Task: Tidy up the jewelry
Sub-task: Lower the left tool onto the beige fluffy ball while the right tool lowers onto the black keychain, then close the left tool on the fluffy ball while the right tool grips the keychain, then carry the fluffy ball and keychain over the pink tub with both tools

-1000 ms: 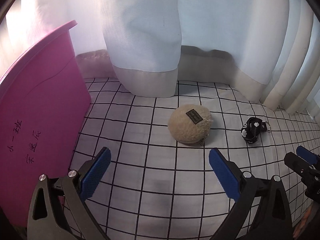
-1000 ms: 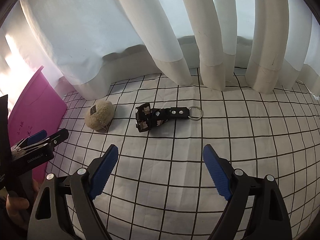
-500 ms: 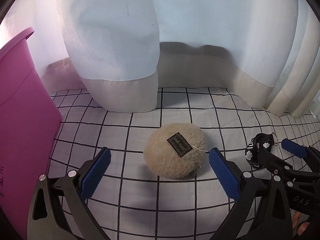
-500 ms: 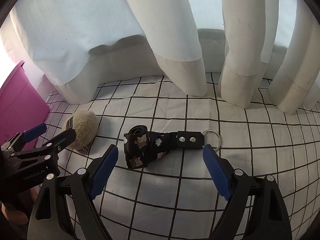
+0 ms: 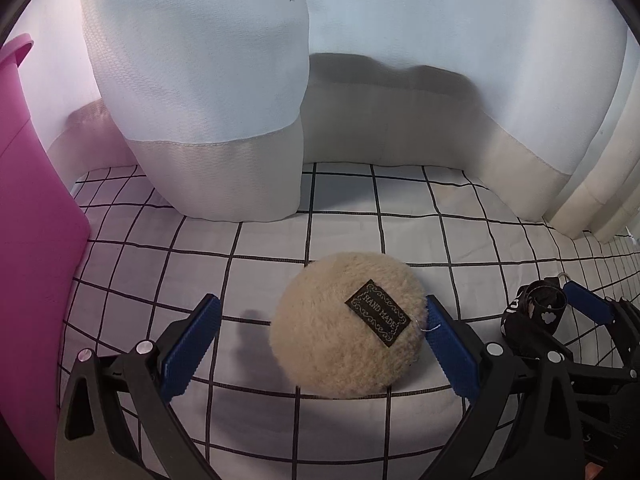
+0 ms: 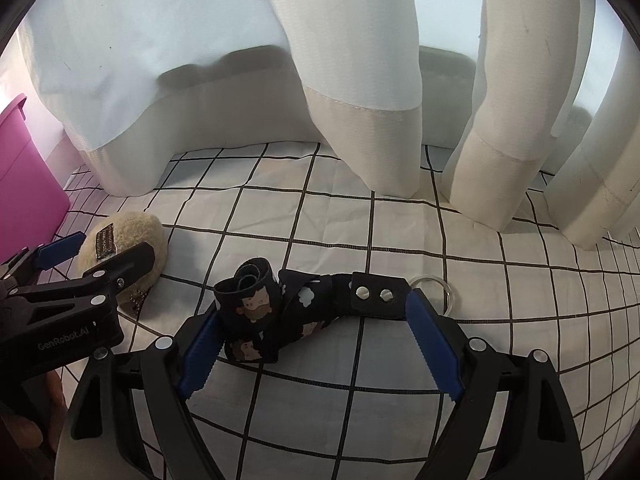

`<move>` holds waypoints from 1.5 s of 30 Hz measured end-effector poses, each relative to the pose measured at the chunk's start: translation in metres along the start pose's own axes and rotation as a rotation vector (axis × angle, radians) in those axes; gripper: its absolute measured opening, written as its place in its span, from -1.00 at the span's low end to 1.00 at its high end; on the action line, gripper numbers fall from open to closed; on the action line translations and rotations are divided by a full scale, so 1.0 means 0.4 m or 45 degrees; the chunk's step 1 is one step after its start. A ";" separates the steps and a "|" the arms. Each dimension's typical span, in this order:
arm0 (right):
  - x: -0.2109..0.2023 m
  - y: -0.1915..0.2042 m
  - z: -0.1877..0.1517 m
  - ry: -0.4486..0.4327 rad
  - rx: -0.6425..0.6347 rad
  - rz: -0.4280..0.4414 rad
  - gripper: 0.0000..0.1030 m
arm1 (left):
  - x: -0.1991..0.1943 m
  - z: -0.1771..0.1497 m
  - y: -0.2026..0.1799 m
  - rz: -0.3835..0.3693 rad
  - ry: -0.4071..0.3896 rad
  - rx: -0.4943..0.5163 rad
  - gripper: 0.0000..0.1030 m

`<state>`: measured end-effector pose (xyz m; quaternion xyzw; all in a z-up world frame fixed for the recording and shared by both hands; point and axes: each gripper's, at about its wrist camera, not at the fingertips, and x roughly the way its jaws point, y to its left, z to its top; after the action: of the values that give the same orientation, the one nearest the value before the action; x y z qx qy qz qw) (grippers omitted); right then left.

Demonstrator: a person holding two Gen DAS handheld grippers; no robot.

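A beige fluffy pouch (image 5: 348,328) with a black "HAND MADE" label lies on the checked cloth; it also shows in the right wrist view (image 6: 124,246). My left gripper (image 5: 320,344) is open, its jaws either side of the pouch, the right pad touching it. A black patterned strap (image 6: 288,312) with two snaps and a metal ring (image 6: 434,290) lies between the jaws of my right gripper (image 6: 316,350), which is open. The strap shows at the right in the left wrist view (image 5: 536,312).
A pink bin (image 5: 28,240) stands at the left, also in the right wrist view (image 6: 24,184). White curtains (image 5: 208,92) hang down to the cloth at the back. The checked cloth (image 6: 520,320) spreads to the right.
Both grippers moved forward and down. The pouch now sits between the left jaws and the strap between the right jaws. Both stay open.
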<state>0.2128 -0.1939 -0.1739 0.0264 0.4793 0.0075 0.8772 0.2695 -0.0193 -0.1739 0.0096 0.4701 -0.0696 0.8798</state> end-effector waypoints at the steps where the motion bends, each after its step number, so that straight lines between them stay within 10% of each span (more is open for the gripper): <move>1: 0.002 0.002 -0.001 -0.003 -0.006 -0.007 0.60 | 0.008 0.001 0.003 -0.012 0.013 -0.012 0.88; 11: 0.015 0.047 -0.023 -0.027 -0.092 -0.065 0.37 | 0.043 0.005 -0.012 0.034 0.040 0.012 0.85; 18: 0.005 0.067 -0.023 -0.030 -0.159 -0.067 -0.49 | 0.019 -0.002 -0.035 0.040 0.025 0.009 0.29; 45: -0.302 -0.022 0.026 -0.196 -0.229 0.153 -0.53 | -0.349 0.023 -0.068 0.040 -0.177 -0.087 0.14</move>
<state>0.1562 -0.2078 -0.0672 -0.0231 0.4057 0.1009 0.9081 0.1971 -0.0311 -0.0519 -0.0179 0.4097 -0.0401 0.9111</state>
